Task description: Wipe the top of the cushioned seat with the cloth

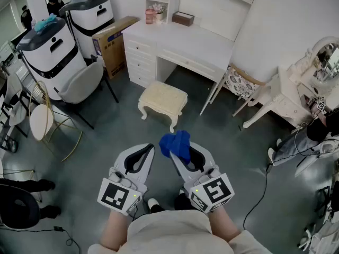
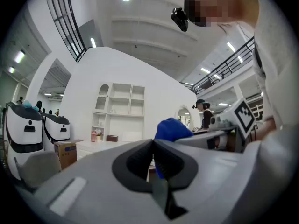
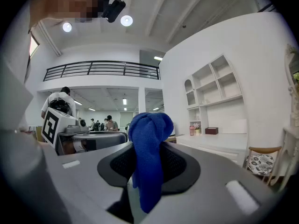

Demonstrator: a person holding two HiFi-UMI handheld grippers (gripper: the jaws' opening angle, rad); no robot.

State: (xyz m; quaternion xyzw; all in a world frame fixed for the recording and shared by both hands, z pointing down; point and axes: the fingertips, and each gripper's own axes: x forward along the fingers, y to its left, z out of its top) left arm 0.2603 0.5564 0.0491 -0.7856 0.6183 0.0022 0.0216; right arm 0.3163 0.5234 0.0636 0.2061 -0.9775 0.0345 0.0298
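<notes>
The cushioned seat (image 1: pixel 163 97) is a cream stool with curved white legs, standing on the grey floor in front of the white desk. A blue cloth (image 1: pixel 176 144) is clamped in my right gripper (image 1: pixel 180 153), which is shut on it; in the right gripper view the blue cloth (image 3: pixel 148 153) bulges up and hangs down between the jaws. My left gripper (image 1: pixel 150 151) is beside it, shut with nothing between its jaws. Both grippers are held close to the body, well short of the stool. From the left gripper view the blue cloth (image 2: pixel 172 129) shows to the right.
A white desk (image 1: pixel 183 40) with drawers stands behind the stool. Two white machines (image 1: pixel 50 52), a cardboard box (image 1: pixel 112 42) and a grey chair (image 1: pixel 82 83) are at the left. A patterned chair (image 1: pixel 239 83) and a white vanity (image 1: pixel 296 94) are at the right. A cable (image 1: pixel 265 187) runs across the floor.
</notes>
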